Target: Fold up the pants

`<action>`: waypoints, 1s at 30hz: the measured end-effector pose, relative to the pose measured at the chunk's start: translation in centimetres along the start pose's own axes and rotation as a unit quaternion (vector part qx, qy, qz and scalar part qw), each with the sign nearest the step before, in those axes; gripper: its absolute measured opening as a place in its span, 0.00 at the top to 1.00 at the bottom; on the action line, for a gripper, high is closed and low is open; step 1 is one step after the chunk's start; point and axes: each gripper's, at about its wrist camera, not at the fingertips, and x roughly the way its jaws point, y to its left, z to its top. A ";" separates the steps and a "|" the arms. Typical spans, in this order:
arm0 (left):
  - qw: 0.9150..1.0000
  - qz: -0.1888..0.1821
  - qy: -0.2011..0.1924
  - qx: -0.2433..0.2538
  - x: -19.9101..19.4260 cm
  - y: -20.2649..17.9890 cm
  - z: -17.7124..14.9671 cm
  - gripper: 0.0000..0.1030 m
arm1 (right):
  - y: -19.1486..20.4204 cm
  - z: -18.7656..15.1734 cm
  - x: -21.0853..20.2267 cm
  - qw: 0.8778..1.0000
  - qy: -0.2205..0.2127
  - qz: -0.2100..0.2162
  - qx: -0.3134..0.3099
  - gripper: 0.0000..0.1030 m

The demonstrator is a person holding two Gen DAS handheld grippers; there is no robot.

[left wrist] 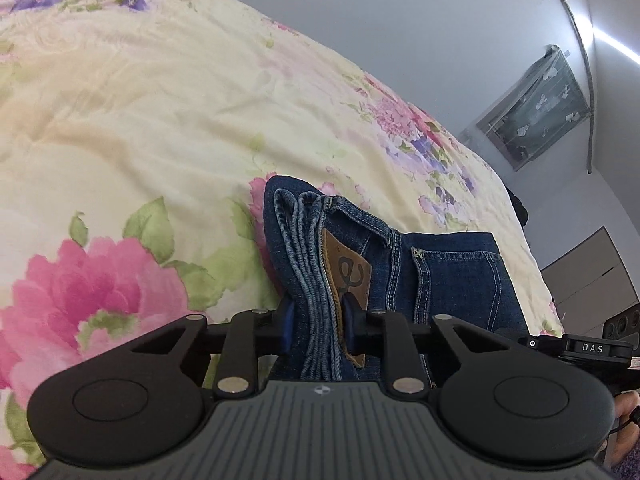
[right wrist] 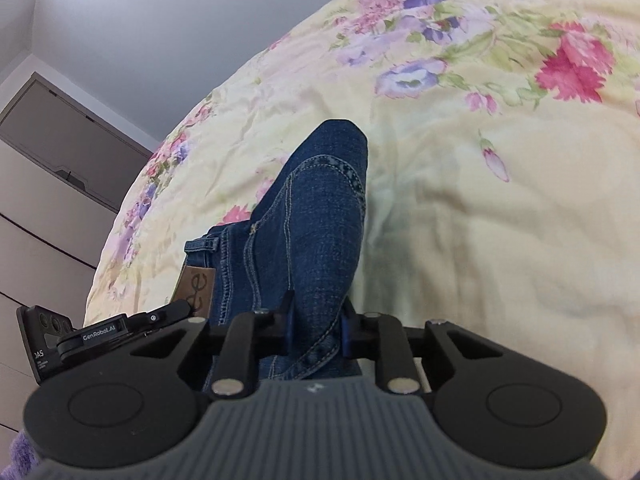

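A pair of blue jeans lies folded into a thick stack on a floral bedspread. In the left wrist view my left gripper is shut on the stacked hems and waistband edge, right beside the brown leather patch. In the right wrist view my right gripper is shut on the folded denim at the other end of the stack. The patch shows at its left, next to the left gripper's body. The right gripper's body shows at the right edge of the left wrist view.
The yellow bedspread with pink and purple flowers spreads around the jeans on all sides. A grey wardrobe stands past the bed's edge. A curtained window is set in the white wall beyond the bed.
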 end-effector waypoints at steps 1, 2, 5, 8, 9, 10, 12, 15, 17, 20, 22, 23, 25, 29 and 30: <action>1.000 0.001 -0.003 0.002 -1.2 0.2 0.3 0.75 | 1.0 0.0 -0.2 1.000 0.001 0.004 -0.005 0.84; 1.000 0.007 -0.005 0.009 -2.7 0.3 0.7 0.75 | 2.1 -0.2 -0.3 1.000 0.002 0.008 -0.012 0.84; 0.999 0.036 -0.011 0.030 -7.0 0.9 1.5 0.75 | 5.3 -0.8 0.0 0.999 0.008 0.034 -0.022 0.84; 0.997 0.068 -0.022 0.036 -11.4 2.3 2.0 0.75 | 8.8 -1.9 1.5 0.997 0.018 0.062 -0.032 0.84; 0.996 0.078 -0.026 0.037 -12.6 2.8 2.1 0.75 | 10.0 -2.3 2.2 0.997 0.023 0.072 -0.035 0.84; 0.995 0.088 -0.030 0.038 -13.6 3.3 2.3 0.75 | 11.2 -2.7 2.9 0.996 0.027 0.081 -0.039 0.84; 0.993 0.106 -0.037 0.037 -15.5 4.5 2.3 0.75 | 13.3 -3.5 4.2 0.994 0.035 0.096 -0.045 0.84; 0.991 0.123 -0.046 0.026 -17.0 6.5 2.3 0.75 | 15.8 -4.6 6.5 0.992 0.045 0.110 -0.050 0.84; 0.990 0.130 -0.050 0.018 -17.1 7.9 2.2 0.75 | 16.9 -5.1 7.9 0.991 0.050 0.113 -0.055 0.84; 0.990 0.130 -0.048 0.005 -16.5 10.1 2.0 0.75 | 17.6 -5.4 9.9 0.991 0.058 0.108 -0.054 0.84; 0.991 0.129 -0.044 -0.001 -15.5 11.3 1.8 0.75 | 17.6 -5.8 11.1 0.991 0.065 0.100 -0.055 0.84; 0.991 0.128 -0.040 -0.006 -14.9 12.1 1.5 0.75 | 17.4 -5.9 11.7 0.992 0.069 0.095 -0.054 0.84; 0.991 0.128 -0.030 -0.013 -13.6 13.4 0.9 0.75 | 16.7 -6.0 13.2 0.992 0.077 0.083 -0.052 0.84; 0.990 0.139 -0.016 -0.017 -11.4 15.4 -0.1 0.74 | 14.9 -6.7 15.9 0.993 0.094 0.055 -0.050 0.84; 0.990 0.137 -0.014 -0.021 -11.1 15.9 -0.2 0.73 | 14.5 -6.8 16.5 0.993 0.094 0.052 -0.049 0.84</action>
